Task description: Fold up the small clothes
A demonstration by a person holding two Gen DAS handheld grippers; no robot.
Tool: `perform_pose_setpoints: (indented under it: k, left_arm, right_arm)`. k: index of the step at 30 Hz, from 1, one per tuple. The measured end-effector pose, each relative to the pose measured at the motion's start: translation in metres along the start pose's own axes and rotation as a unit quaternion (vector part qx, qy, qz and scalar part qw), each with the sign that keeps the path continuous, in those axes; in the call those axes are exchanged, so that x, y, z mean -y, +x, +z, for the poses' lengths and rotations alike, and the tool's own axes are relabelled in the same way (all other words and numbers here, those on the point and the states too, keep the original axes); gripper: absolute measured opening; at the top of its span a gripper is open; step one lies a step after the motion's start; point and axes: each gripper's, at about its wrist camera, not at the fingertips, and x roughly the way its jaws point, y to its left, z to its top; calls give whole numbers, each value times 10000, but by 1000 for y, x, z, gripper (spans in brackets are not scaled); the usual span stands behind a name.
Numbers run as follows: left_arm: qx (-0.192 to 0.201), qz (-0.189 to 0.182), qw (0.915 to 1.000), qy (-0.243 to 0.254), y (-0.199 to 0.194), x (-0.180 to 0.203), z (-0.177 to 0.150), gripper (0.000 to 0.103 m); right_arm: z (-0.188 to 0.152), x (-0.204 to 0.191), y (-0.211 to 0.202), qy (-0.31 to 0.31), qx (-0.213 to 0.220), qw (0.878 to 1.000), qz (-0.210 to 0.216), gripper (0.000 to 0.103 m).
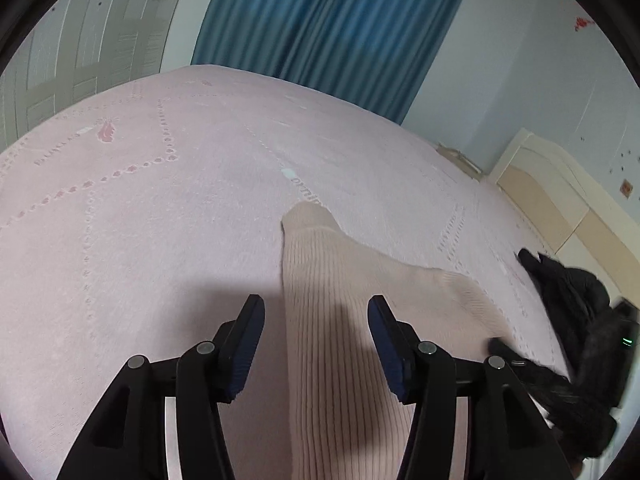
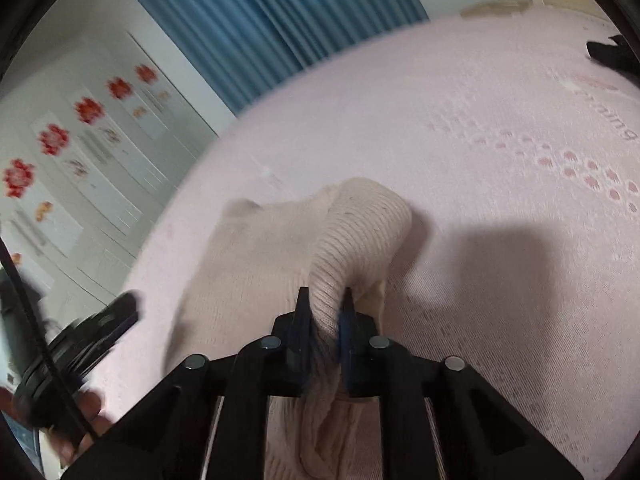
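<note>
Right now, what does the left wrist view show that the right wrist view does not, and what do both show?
Only the left wrist view shows the open left hand-held gripper above the flat ribbed beige garment and the cream headboard.

Only the right wrist view shows the right hand-held gripper shut on a bunched fold of that garment, and red flower stickers on the wall.

Both show the pink bedspread, the blue curtain and dark clothing at the edge.
</note>
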Motion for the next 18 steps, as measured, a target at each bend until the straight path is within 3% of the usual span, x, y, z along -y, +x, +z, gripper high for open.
perform_pose_setpoints:
  k: [2,3,5,7,10,12,14,18]
  left_arm:
    - [22,-29,10000,-83,7,-5,-4,51]
    - [-79,-13,9999,-124,14,-8,-7,51]
    - [-307,-68,9995,-56,25,-8,-10,51]
    - [-341,-12,9993,123,30,-6,-12,51]
    - [-254,25,9991,330,30,-2,-9,51]
    - [-143,-51,9993,350,27,2,-6,51]
    - [-58,-163,9992,372,25,6,-5,51]
    - [-100,-384,9982,458,28,14,-5,50]
  right_arm:
    - [4,4,-13,1,275,9995,149,11]
    - [4,5,-12,-50,235,9997,-16,11]
    - [-2,11,18,-231,-494,9960,-713,11]
    - [-5,15,28,-154,-632,9936,-923,13]
    - [7,5,7,-337,-156,9952,-900,29]
    - [11,-4,-11,-592,465,9907,-1132,30]
    - [12,-11,-19,-713,757,9891,-1045,33]
    - [9,-20,-4,-868,558,9919,-739,33]
